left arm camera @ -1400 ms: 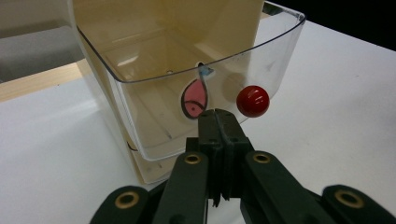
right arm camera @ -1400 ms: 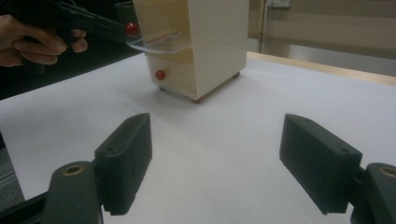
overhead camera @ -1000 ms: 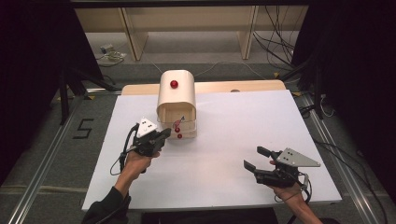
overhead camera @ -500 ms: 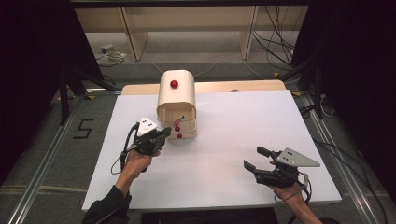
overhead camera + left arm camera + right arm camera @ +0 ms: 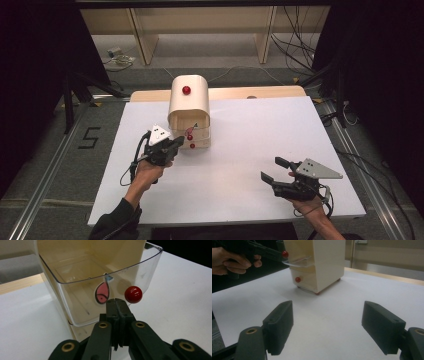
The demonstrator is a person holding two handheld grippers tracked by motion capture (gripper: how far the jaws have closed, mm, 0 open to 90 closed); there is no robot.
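The cabinet (image 5: 188, 110) is standing in the upper middle of the high view, on the far part of the table (image 5: 250, 140). Its upper drawer (image 5: 197, 131) is sticking out toward the lower edge of the frame, above the lower drawer (image 5: 199, 144). The left hand-held gripper (image 5: 172, 145) is sitting just left of and below the cabinet, its tips reaching the upper drawer's front beside that drawer's knob (image 5: 133, 294). The right hand-held gripper (image 5: 274, 170) is lying in the lower right of the frame, well apart from the cabinet. A shelf (image 5: 200, 25) is standing behind the table, along the top of the frame.
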